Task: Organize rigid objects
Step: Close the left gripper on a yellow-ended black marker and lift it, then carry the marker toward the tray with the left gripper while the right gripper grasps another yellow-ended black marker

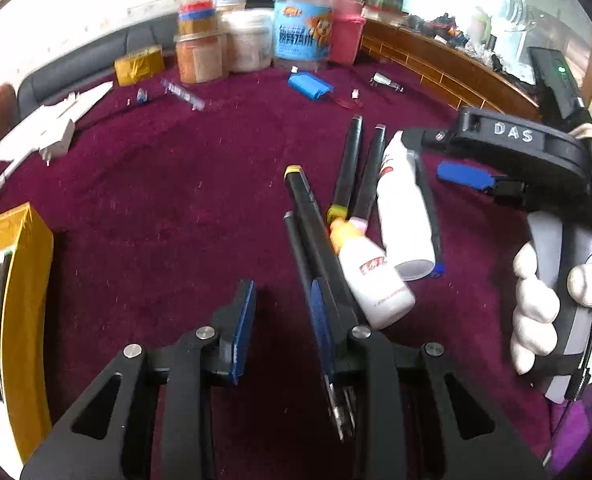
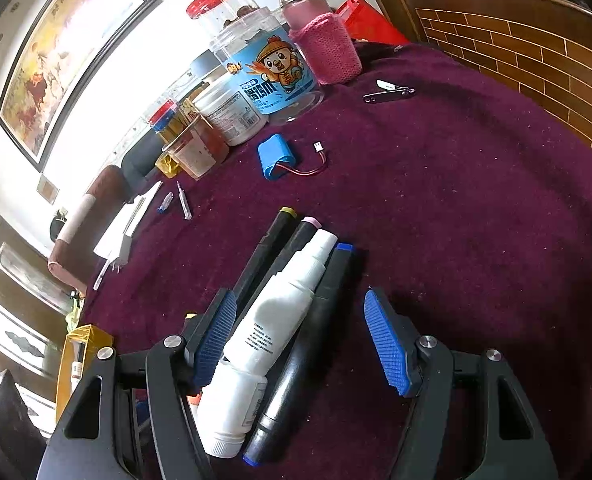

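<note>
The left gripper (image 1: 282,312) points downward at the lower centre, its blue pads standing apart. At the right edge, a white-gloved hand (image 1: 535,312) grips the handle of the right gripper (image 2: 299,344), whose jaws stand wide.

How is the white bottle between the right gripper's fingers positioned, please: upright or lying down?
Lying down. The white bottle rests on its side on the cloth, beside a black marker.

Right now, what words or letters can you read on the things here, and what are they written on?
"DAS": white letters on the black body of the right gripper.
Big jar: blue label with a cartoon animal and big characters, too warped to read.
White bottles: small print and red logos, too small or blurred to read.
White tub: label print too small to read.
</note>
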`<state>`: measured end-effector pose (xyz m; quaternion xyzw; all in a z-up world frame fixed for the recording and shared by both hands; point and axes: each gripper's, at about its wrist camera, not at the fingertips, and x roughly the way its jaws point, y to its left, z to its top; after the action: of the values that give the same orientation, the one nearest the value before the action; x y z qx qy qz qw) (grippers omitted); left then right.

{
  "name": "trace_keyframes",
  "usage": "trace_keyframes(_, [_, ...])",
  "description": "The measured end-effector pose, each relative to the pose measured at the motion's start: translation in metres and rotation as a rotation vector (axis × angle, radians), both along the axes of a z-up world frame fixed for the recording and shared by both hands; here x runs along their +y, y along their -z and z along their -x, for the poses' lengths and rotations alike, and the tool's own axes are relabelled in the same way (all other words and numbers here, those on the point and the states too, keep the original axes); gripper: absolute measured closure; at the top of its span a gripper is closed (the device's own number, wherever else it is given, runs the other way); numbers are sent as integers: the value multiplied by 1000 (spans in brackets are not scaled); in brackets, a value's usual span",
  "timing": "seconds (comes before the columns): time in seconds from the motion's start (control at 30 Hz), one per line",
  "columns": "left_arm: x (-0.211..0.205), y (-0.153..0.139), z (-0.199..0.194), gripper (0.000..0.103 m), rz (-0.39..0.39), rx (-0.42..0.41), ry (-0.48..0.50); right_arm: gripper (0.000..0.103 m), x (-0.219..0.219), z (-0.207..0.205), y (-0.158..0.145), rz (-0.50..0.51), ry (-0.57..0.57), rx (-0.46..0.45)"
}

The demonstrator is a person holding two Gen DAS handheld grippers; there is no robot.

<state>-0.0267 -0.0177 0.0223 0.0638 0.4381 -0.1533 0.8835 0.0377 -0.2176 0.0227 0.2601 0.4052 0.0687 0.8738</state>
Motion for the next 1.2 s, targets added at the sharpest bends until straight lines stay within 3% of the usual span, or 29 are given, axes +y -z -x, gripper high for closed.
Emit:
trace_keyframes(0.1, [-12, 7, -1, 78, -51, 17, 27, 41, 1, -1, 1, -2, -5, 4])
trace_keyframes(0.2, [-24, 9, 1, 79, -108, -37, 38, 41, 0, -1, 2, -3, -3, 6])
trace_keyframes(0.3, [-12, 7, -1, 91, -42, -5, 36, 41, 0, -2, 2, -1, -3, 9])
trace_keyframes(0.37, [-1, 5, 1, 98, -57, -3, 12, 41, -1, -2, 2, 2, -3, 11])
trace_keyframes(0.57, [50, 7, 23, 97, -52, 14, -102, 41, 0, -3, 3, 0, -6, 16])
trace_keyframes(0.63, [53, 8, 21, 96, -29, 18, -116, 41, 2, -4, 4, 12, -13, 20])
trace_keyframes(0.73, [38, 9, 19, 95, -81, -15, -103, 41, 5, -3, 4, 34, -17, 12])
trace_keyframes(0.8, [40, 9, 17, 97, -41, -18, -93, 41, 6, -1, 2, 43, -15, 0])
trace_keyframes(0.97, [77, -8, 32, 98, 166, -13, -129, 41, 21, 11, -21, 61, -69, -79])
trace_keyframes(1.1, [99, -35, 58, 98, 302, -87, -123, 41, 59, 17, -39, 58, -253, -80])
trace_keyframes(1.2, [115, -52, 72, 98, 380, -136, -118, 42, 93, 10, -40, 70, -394, -24])
